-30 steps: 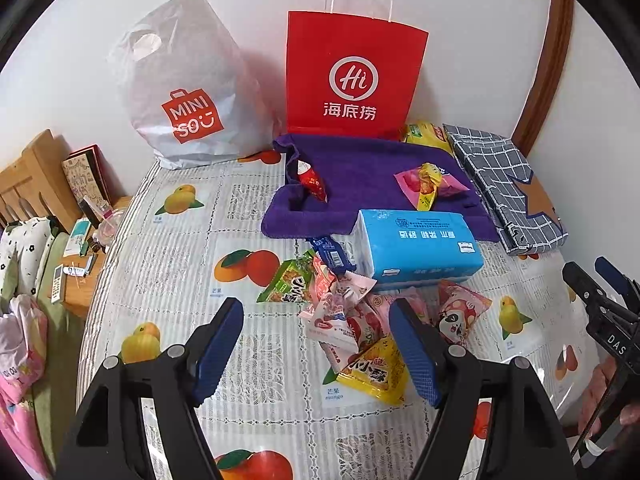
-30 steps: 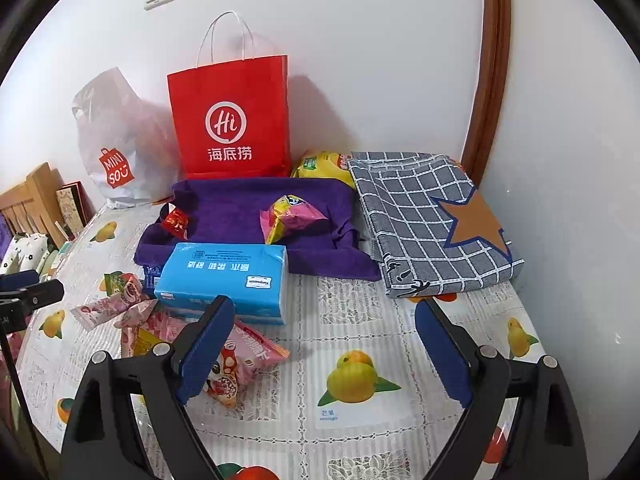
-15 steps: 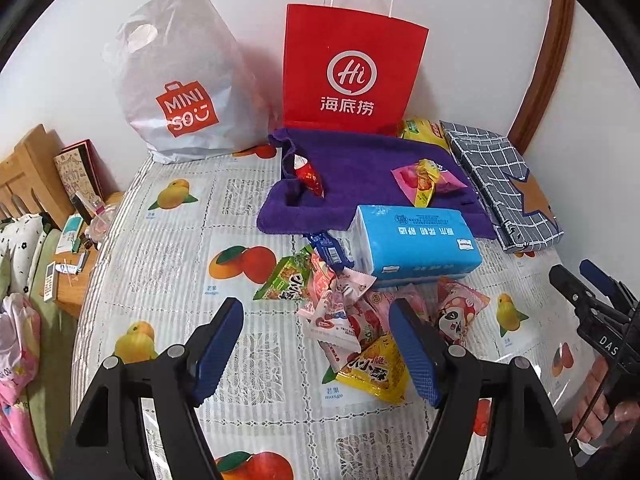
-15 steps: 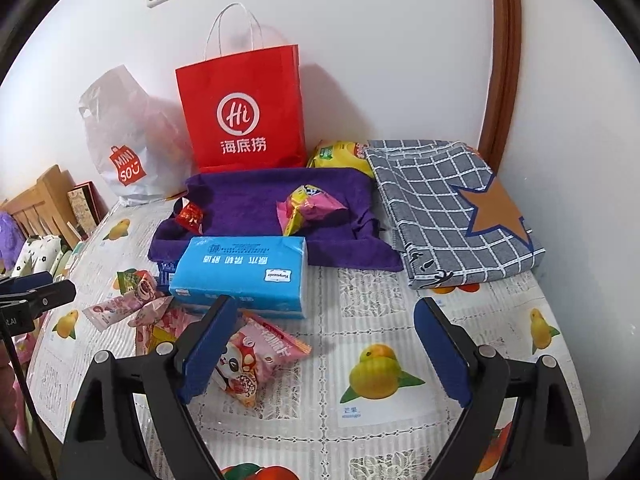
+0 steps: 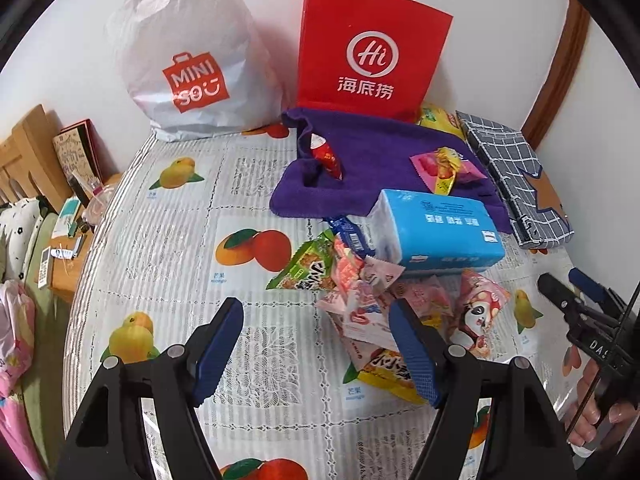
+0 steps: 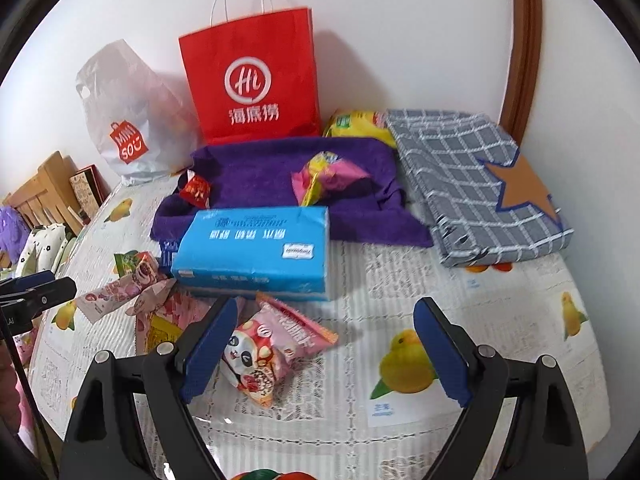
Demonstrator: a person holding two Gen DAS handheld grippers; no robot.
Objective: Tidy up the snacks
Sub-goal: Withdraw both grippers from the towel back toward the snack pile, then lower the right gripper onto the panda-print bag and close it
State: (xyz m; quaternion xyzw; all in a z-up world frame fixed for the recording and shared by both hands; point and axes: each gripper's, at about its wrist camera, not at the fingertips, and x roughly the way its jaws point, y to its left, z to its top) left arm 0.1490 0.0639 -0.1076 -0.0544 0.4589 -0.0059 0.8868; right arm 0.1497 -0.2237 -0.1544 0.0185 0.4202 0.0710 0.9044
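Observation:
A heap of snack packets point(image 5: 360, 300) lies on the fruit-print tablecloth point(image 5: 168, 264), just in front of a blue tissue pack point(image 5: 436, 232). A pink panda packet point(image 6: 260, 356) sits at the heap's right end. On the purple towel point(image 5: 380, 160) lie a red packet point(image 5: 326, 156) and a pink-and-yellow packet point(image 5: 440, 168). My left gripper point(image 5: 316, 344) hangs open above the cloth, left of the heap, nothing between its fingers. My right gripper point(image 6: 324, 344) is open too, its left finger point(image 6: 208, 348) beside the panda packet without touching it.
A red paper bag point(image 5: 368, 56) and a white plastic bag point(image 5: 188, 64) stand against the back wall. A grey checked cloth point(image 6: 472, 184) lies at the right, with a yellow packet point(image 6: 356, 128) behind the towel. A wooden bed frame point(image 5: 28, 156) and bedside clutter are off the table's left edge.
Both grippers have sunk toward the table and drawn closer to the snack heap and tissue pack. Neither has taken hold of anything.

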